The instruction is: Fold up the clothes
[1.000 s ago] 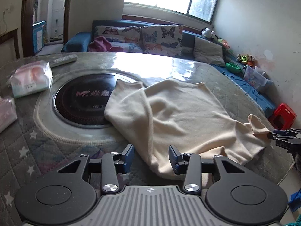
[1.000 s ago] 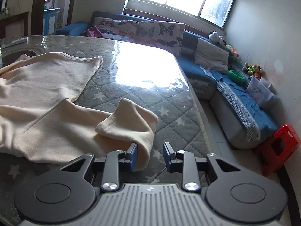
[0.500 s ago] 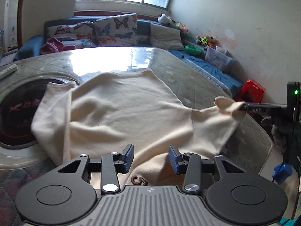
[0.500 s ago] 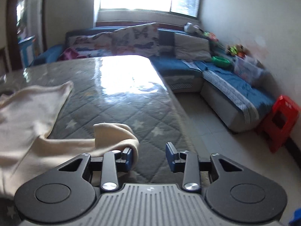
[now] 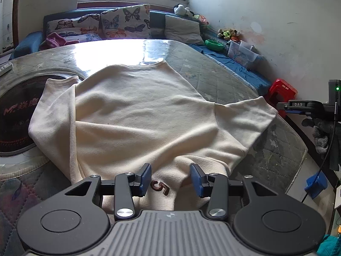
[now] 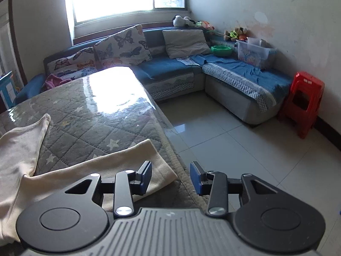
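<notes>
A cream sweatshirt (image 5: 138, 115) lies spread on the quilted table, its left sleeve folded over the body and its right sleeve (image 5: 247, 115) stretched toward the table's right edge. My left gripper (image 5: 171, 178) is open, hovering over the near edge of the garment where a brown "5" (image 5: 160, 188) shows. My right gripper (image 6: 171, 177) is open and empty above the table's edge, with the flat sleeve end (image 6: 149, 162) just under its left finger. The right gripper also shows in the left wrist view (image 5: 283, 107), just off the sleeve end.
A dark round hotplate (image 5: 17, 115) is set in the table at the left. A blue corner sofa (image 6: 234, 79) with cushions, a red plastic stool (image 6: 302, 104) and tiled floor (image 6: 245, 149) lie beyond the table's right edge (image 6: 168, 147).
The right sleeve has been pulled out straight and let go; it now lies flat. My right gripper has opened wider and swung out past the table's edge. My left gripper has moved over the garment's near edge.
</notes>
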Available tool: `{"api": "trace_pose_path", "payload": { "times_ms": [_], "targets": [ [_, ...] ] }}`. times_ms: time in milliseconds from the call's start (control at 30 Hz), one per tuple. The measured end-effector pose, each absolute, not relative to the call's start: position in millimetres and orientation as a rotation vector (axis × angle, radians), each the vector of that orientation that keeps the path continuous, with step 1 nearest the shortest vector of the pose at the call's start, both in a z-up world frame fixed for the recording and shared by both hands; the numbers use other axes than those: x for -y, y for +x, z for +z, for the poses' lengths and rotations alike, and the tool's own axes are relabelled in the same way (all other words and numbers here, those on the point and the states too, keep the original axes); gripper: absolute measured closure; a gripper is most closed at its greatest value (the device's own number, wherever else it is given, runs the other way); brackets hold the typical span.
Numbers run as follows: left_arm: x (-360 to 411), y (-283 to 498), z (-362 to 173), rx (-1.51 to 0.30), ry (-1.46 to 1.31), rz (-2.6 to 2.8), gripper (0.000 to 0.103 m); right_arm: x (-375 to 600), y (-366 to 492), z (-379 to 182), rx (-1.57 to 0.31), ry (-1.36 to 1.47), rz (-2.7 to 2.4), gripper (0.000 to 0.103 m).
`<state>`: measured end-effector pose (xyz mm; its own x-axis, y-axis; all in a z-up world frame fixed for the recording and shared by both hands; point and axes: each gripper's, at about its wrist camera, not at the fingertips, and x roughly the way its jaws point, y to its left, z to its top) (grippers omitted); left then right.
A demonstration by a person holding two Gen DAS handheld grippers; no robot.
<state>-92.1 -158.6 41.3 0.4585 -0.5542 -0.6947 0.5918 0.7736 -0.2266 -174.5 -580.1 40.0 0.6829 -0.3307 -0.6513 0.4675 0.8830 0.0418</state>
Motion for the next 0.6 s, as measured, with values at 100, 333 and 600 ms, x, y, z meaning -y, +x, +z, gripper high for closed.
{"api": "trace_pose_path", "payload": {
  "times_ms": [100, 333, 600],
  "targets": [
    [162.3, -93.4, 43.4, -0.825, 0.046, -0.714, 0.058, 566.1, -166.7, 40.0, -0.693, 0.192, -0.398, 0.063],
    [162.0, -106.2, 42.2, -0.817, 0.089, -0.749, 0.06, 525.1, -150.1, 38.2, -0.732, 0.133, -0.246, 0.063],
    [160.1, -114.3, 43.4, -0.736, 0.177, -0.752, 0.06, 457.8, -142.0, 50.4, -0.748, -0.011, 0.013, 0.063]
  ]
}}
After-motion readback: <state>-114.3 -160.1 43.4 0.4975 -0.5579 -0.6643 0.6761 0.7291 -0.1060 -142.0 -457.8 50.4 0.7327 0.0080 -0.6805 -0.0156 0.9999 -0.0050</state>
